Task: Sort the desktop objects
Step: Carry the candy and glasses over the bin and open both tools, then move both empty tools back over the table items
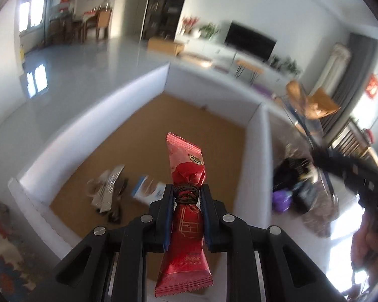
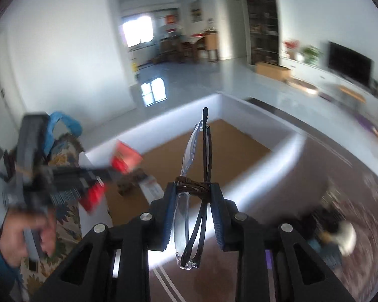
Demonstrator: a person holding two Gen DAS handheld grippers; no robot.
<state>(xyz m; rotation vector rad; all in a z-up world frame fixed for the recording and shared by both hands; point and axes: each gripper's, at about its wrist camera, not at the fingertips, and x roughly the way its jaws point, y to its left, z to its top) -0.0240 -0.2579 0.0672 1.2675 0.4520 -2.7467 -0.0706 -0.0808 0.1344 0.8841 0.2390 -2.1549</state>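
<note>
My left gripper (image 1: pixel 186 193) is shut on a red snack packet (image 1: pixel 185 176), held upright above the left compartment of a white box (image 1: pixel 93 115) with a brown floor. My right gripper (image 2: pixel 192 187) is shut on a folded pair of glasses (image 2: pixel 196 161) with clear lenses and dark arms, held above the same white box (image 2: pixel 264 118). In the right wrist view the left gripper (image 2: pixel 98 173) appears blurred at the left with the red packet (image 2: pixel 124 157), held by a hand (image 2: pixel 22 234). In the left wrist view the right gripper (image 1: pixel 322 151) shows as a dark blur at the right.
Inside the left compartment lie a silver wrapper (image 1: pixel 107 188) and a blue-and-white packet (image 1: pixel 148 190). A white divider wall (image 1: pixel 254 156) separates a right compartment holding dark and purple items (image 1: pixel 289 183). A patterned cloth (image 1: pixel 2 246) lies at the left. A dark patterned table top (image 2: pixel 340 166) surrounds the box.
</note>
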